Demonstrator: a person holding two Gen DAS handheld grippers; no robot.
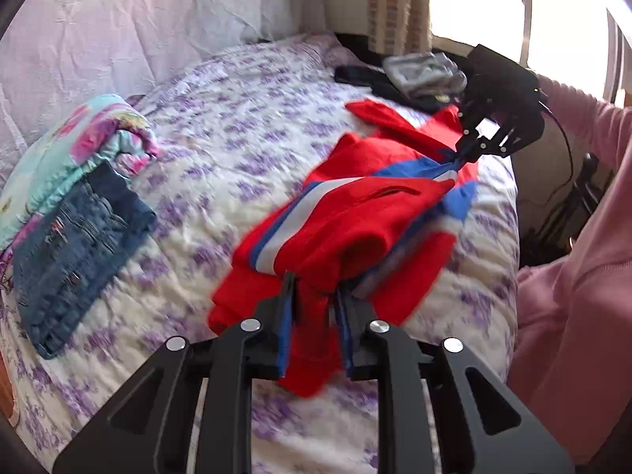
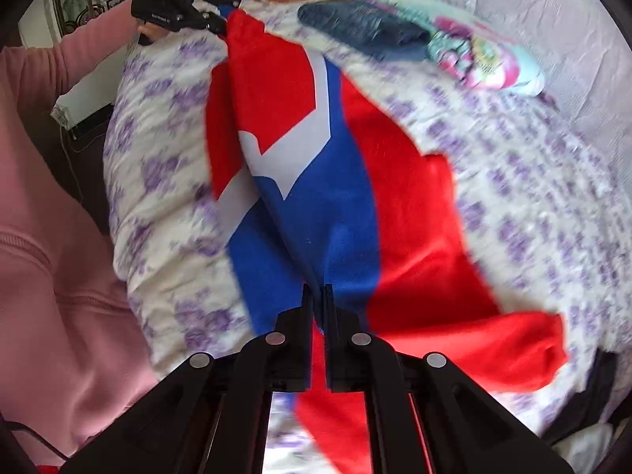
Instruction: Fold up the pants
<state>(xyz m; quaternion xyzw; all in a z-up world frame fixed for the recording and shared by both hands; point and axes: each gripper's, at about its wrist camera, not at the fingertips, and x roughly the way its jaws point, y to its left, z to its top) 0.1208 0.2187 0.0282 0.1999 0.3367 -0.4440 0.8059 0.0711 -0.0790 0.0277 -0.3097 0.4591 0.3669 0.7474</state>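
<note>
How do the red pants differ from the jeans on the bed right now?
The red pants are red with blue and white stripes; the jeans are dark denim. The pants hang rumpled between the left gripper and right gripper; the jeans lie folded, untouched. Both are over the floral bedspread.

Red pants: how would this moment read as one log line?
left gripper: shut on pants | right gripper: shut on pants | pants: stretched over bed
</note>
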